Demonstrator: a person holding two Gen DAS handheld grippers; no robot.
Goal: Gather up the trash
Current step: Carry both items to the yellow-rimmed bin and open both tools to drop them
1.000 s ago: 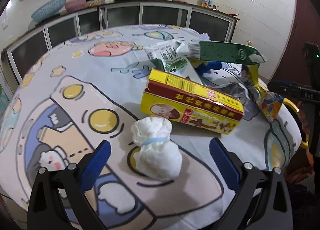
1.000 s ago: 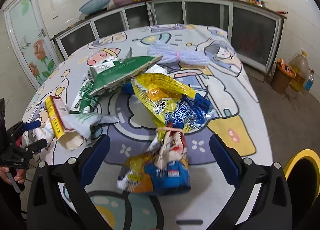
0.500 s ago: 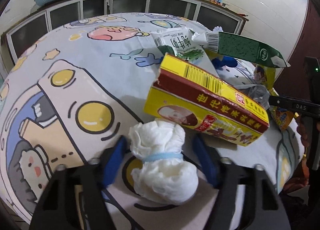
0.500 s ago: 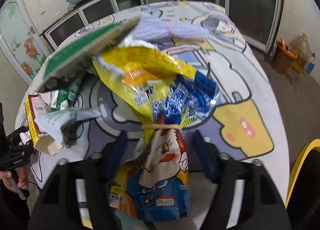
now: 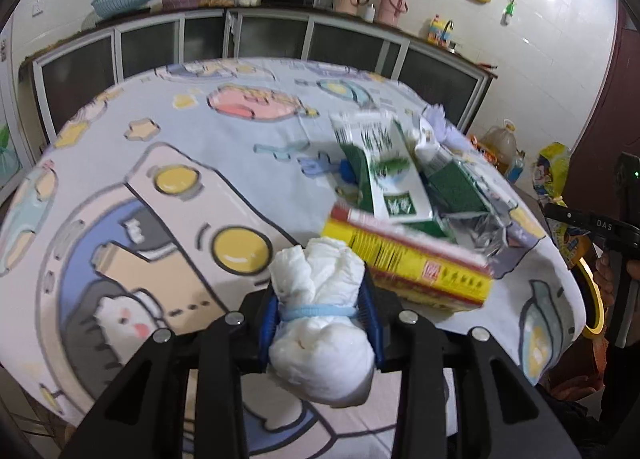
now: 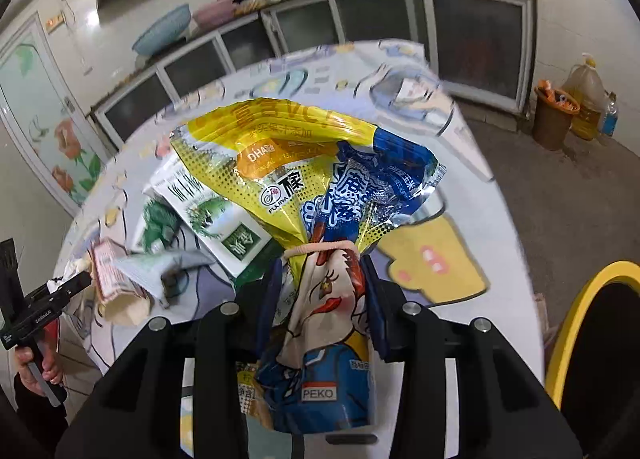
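My left gripper (image 5: pixel 320 313) is shut on a white tissue bundle (image 5: pixel 320 347) tied with a blue band and holds it lifted above the table's near edge. A yellow and red carton (image 5: pixel 412 271) and green milk cartons (image 5: pixel 388 175) lie just beyond it on the cartoon tablecloth (image 5: pixel 160 147). My right gripper (image 6: pixel 320 299) is shut on a bundle of snack wrappers (image 6: pixel 312 187), yellow, blue and cartoon-printed, tied with a rubber band and lifted off the table. The green cartons (image 6: pixel 208 215) show to its left.
A black bin with a yellow rim (image 6: pixel 592 343) stands at the right beside the table; its rim shows in the left wrist view (image 5: pixel 592 299). A brown bin (image 6: pixel 554 119) and oil jug (image 6: pixel 588 99) stand by the counter. Cabinets line the far wall.
Both grippers closed: the left on the tissue bundle, the right on the wrapper bundle. Both bundles have been lifted off the table.
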